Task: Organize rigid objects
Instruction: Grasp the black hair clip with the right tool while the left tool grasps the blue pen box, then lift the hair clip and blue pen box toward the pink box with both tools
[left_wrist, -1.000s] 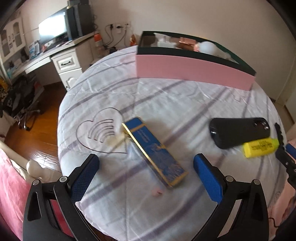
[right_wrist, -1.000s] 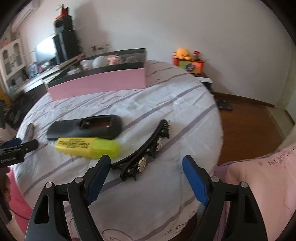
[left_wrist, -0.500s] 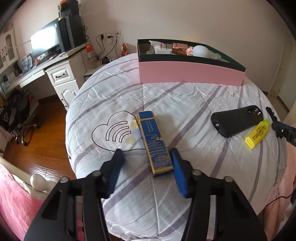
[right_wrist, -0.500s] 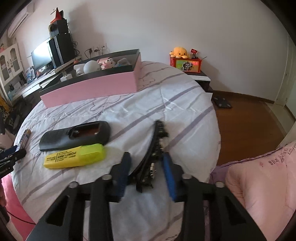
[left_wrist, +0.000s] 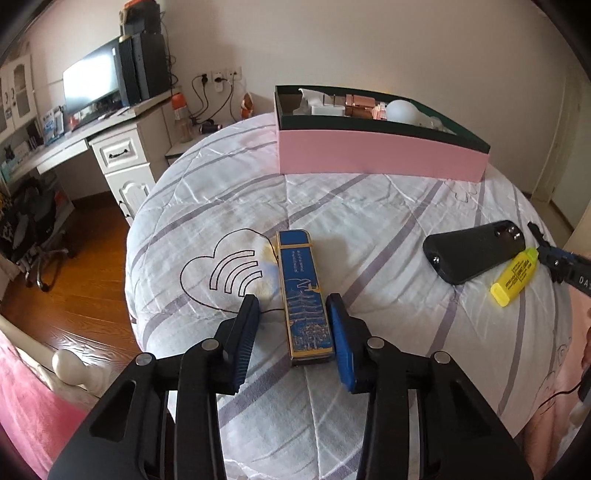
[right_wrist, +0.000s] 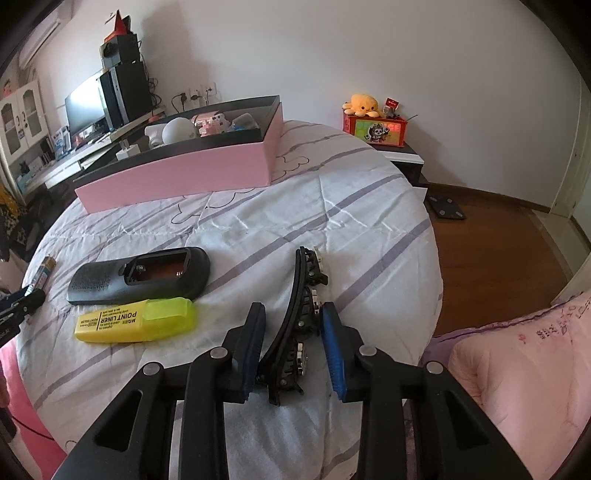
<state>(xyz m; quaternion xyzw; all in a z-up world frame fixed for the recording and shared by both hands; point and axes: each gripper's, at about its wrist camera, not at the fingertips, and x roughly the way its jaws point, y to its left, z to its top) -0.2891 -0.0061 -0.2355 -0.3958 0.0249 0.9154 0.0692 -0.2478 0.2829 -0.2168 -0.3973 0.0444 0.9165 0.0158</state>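
A long blue and gold box (left_wrist: 303, 295) lies on the striped bedsheet between the pads of my left gripper (left_wrist: 293, 325). The right pad touches it; a gap remains at the left pad. A black hair clip (right_wrist: 299, 314) lies between the pads of my right gripper (right_wrist: 291, 332), with small gaps on both sides. A black remote with an open battery bay (right_wrist: 142, 275) and a yellow highlighter (right_wrist: 135, 321) lie left of the clip; both show in the left wrist view, the remote (left_wrist: 474, 251) and the highlighter (left_wrist: 515, 275).
A pink open box (left_wrist: 380, 155) with several items stands at the far side of the round bed; it also shows in the right wrist view (right_wrist: 177, 177). A desk with a monitor (left_wrist: 92, 83) is at the far left. A nightstand with toys (right_wrist: 373, 127) is behind the bed.
Both grippers have narrowed from wide open, the left around the blue box, the right around the hair clip. Both moved in closer to these objects.
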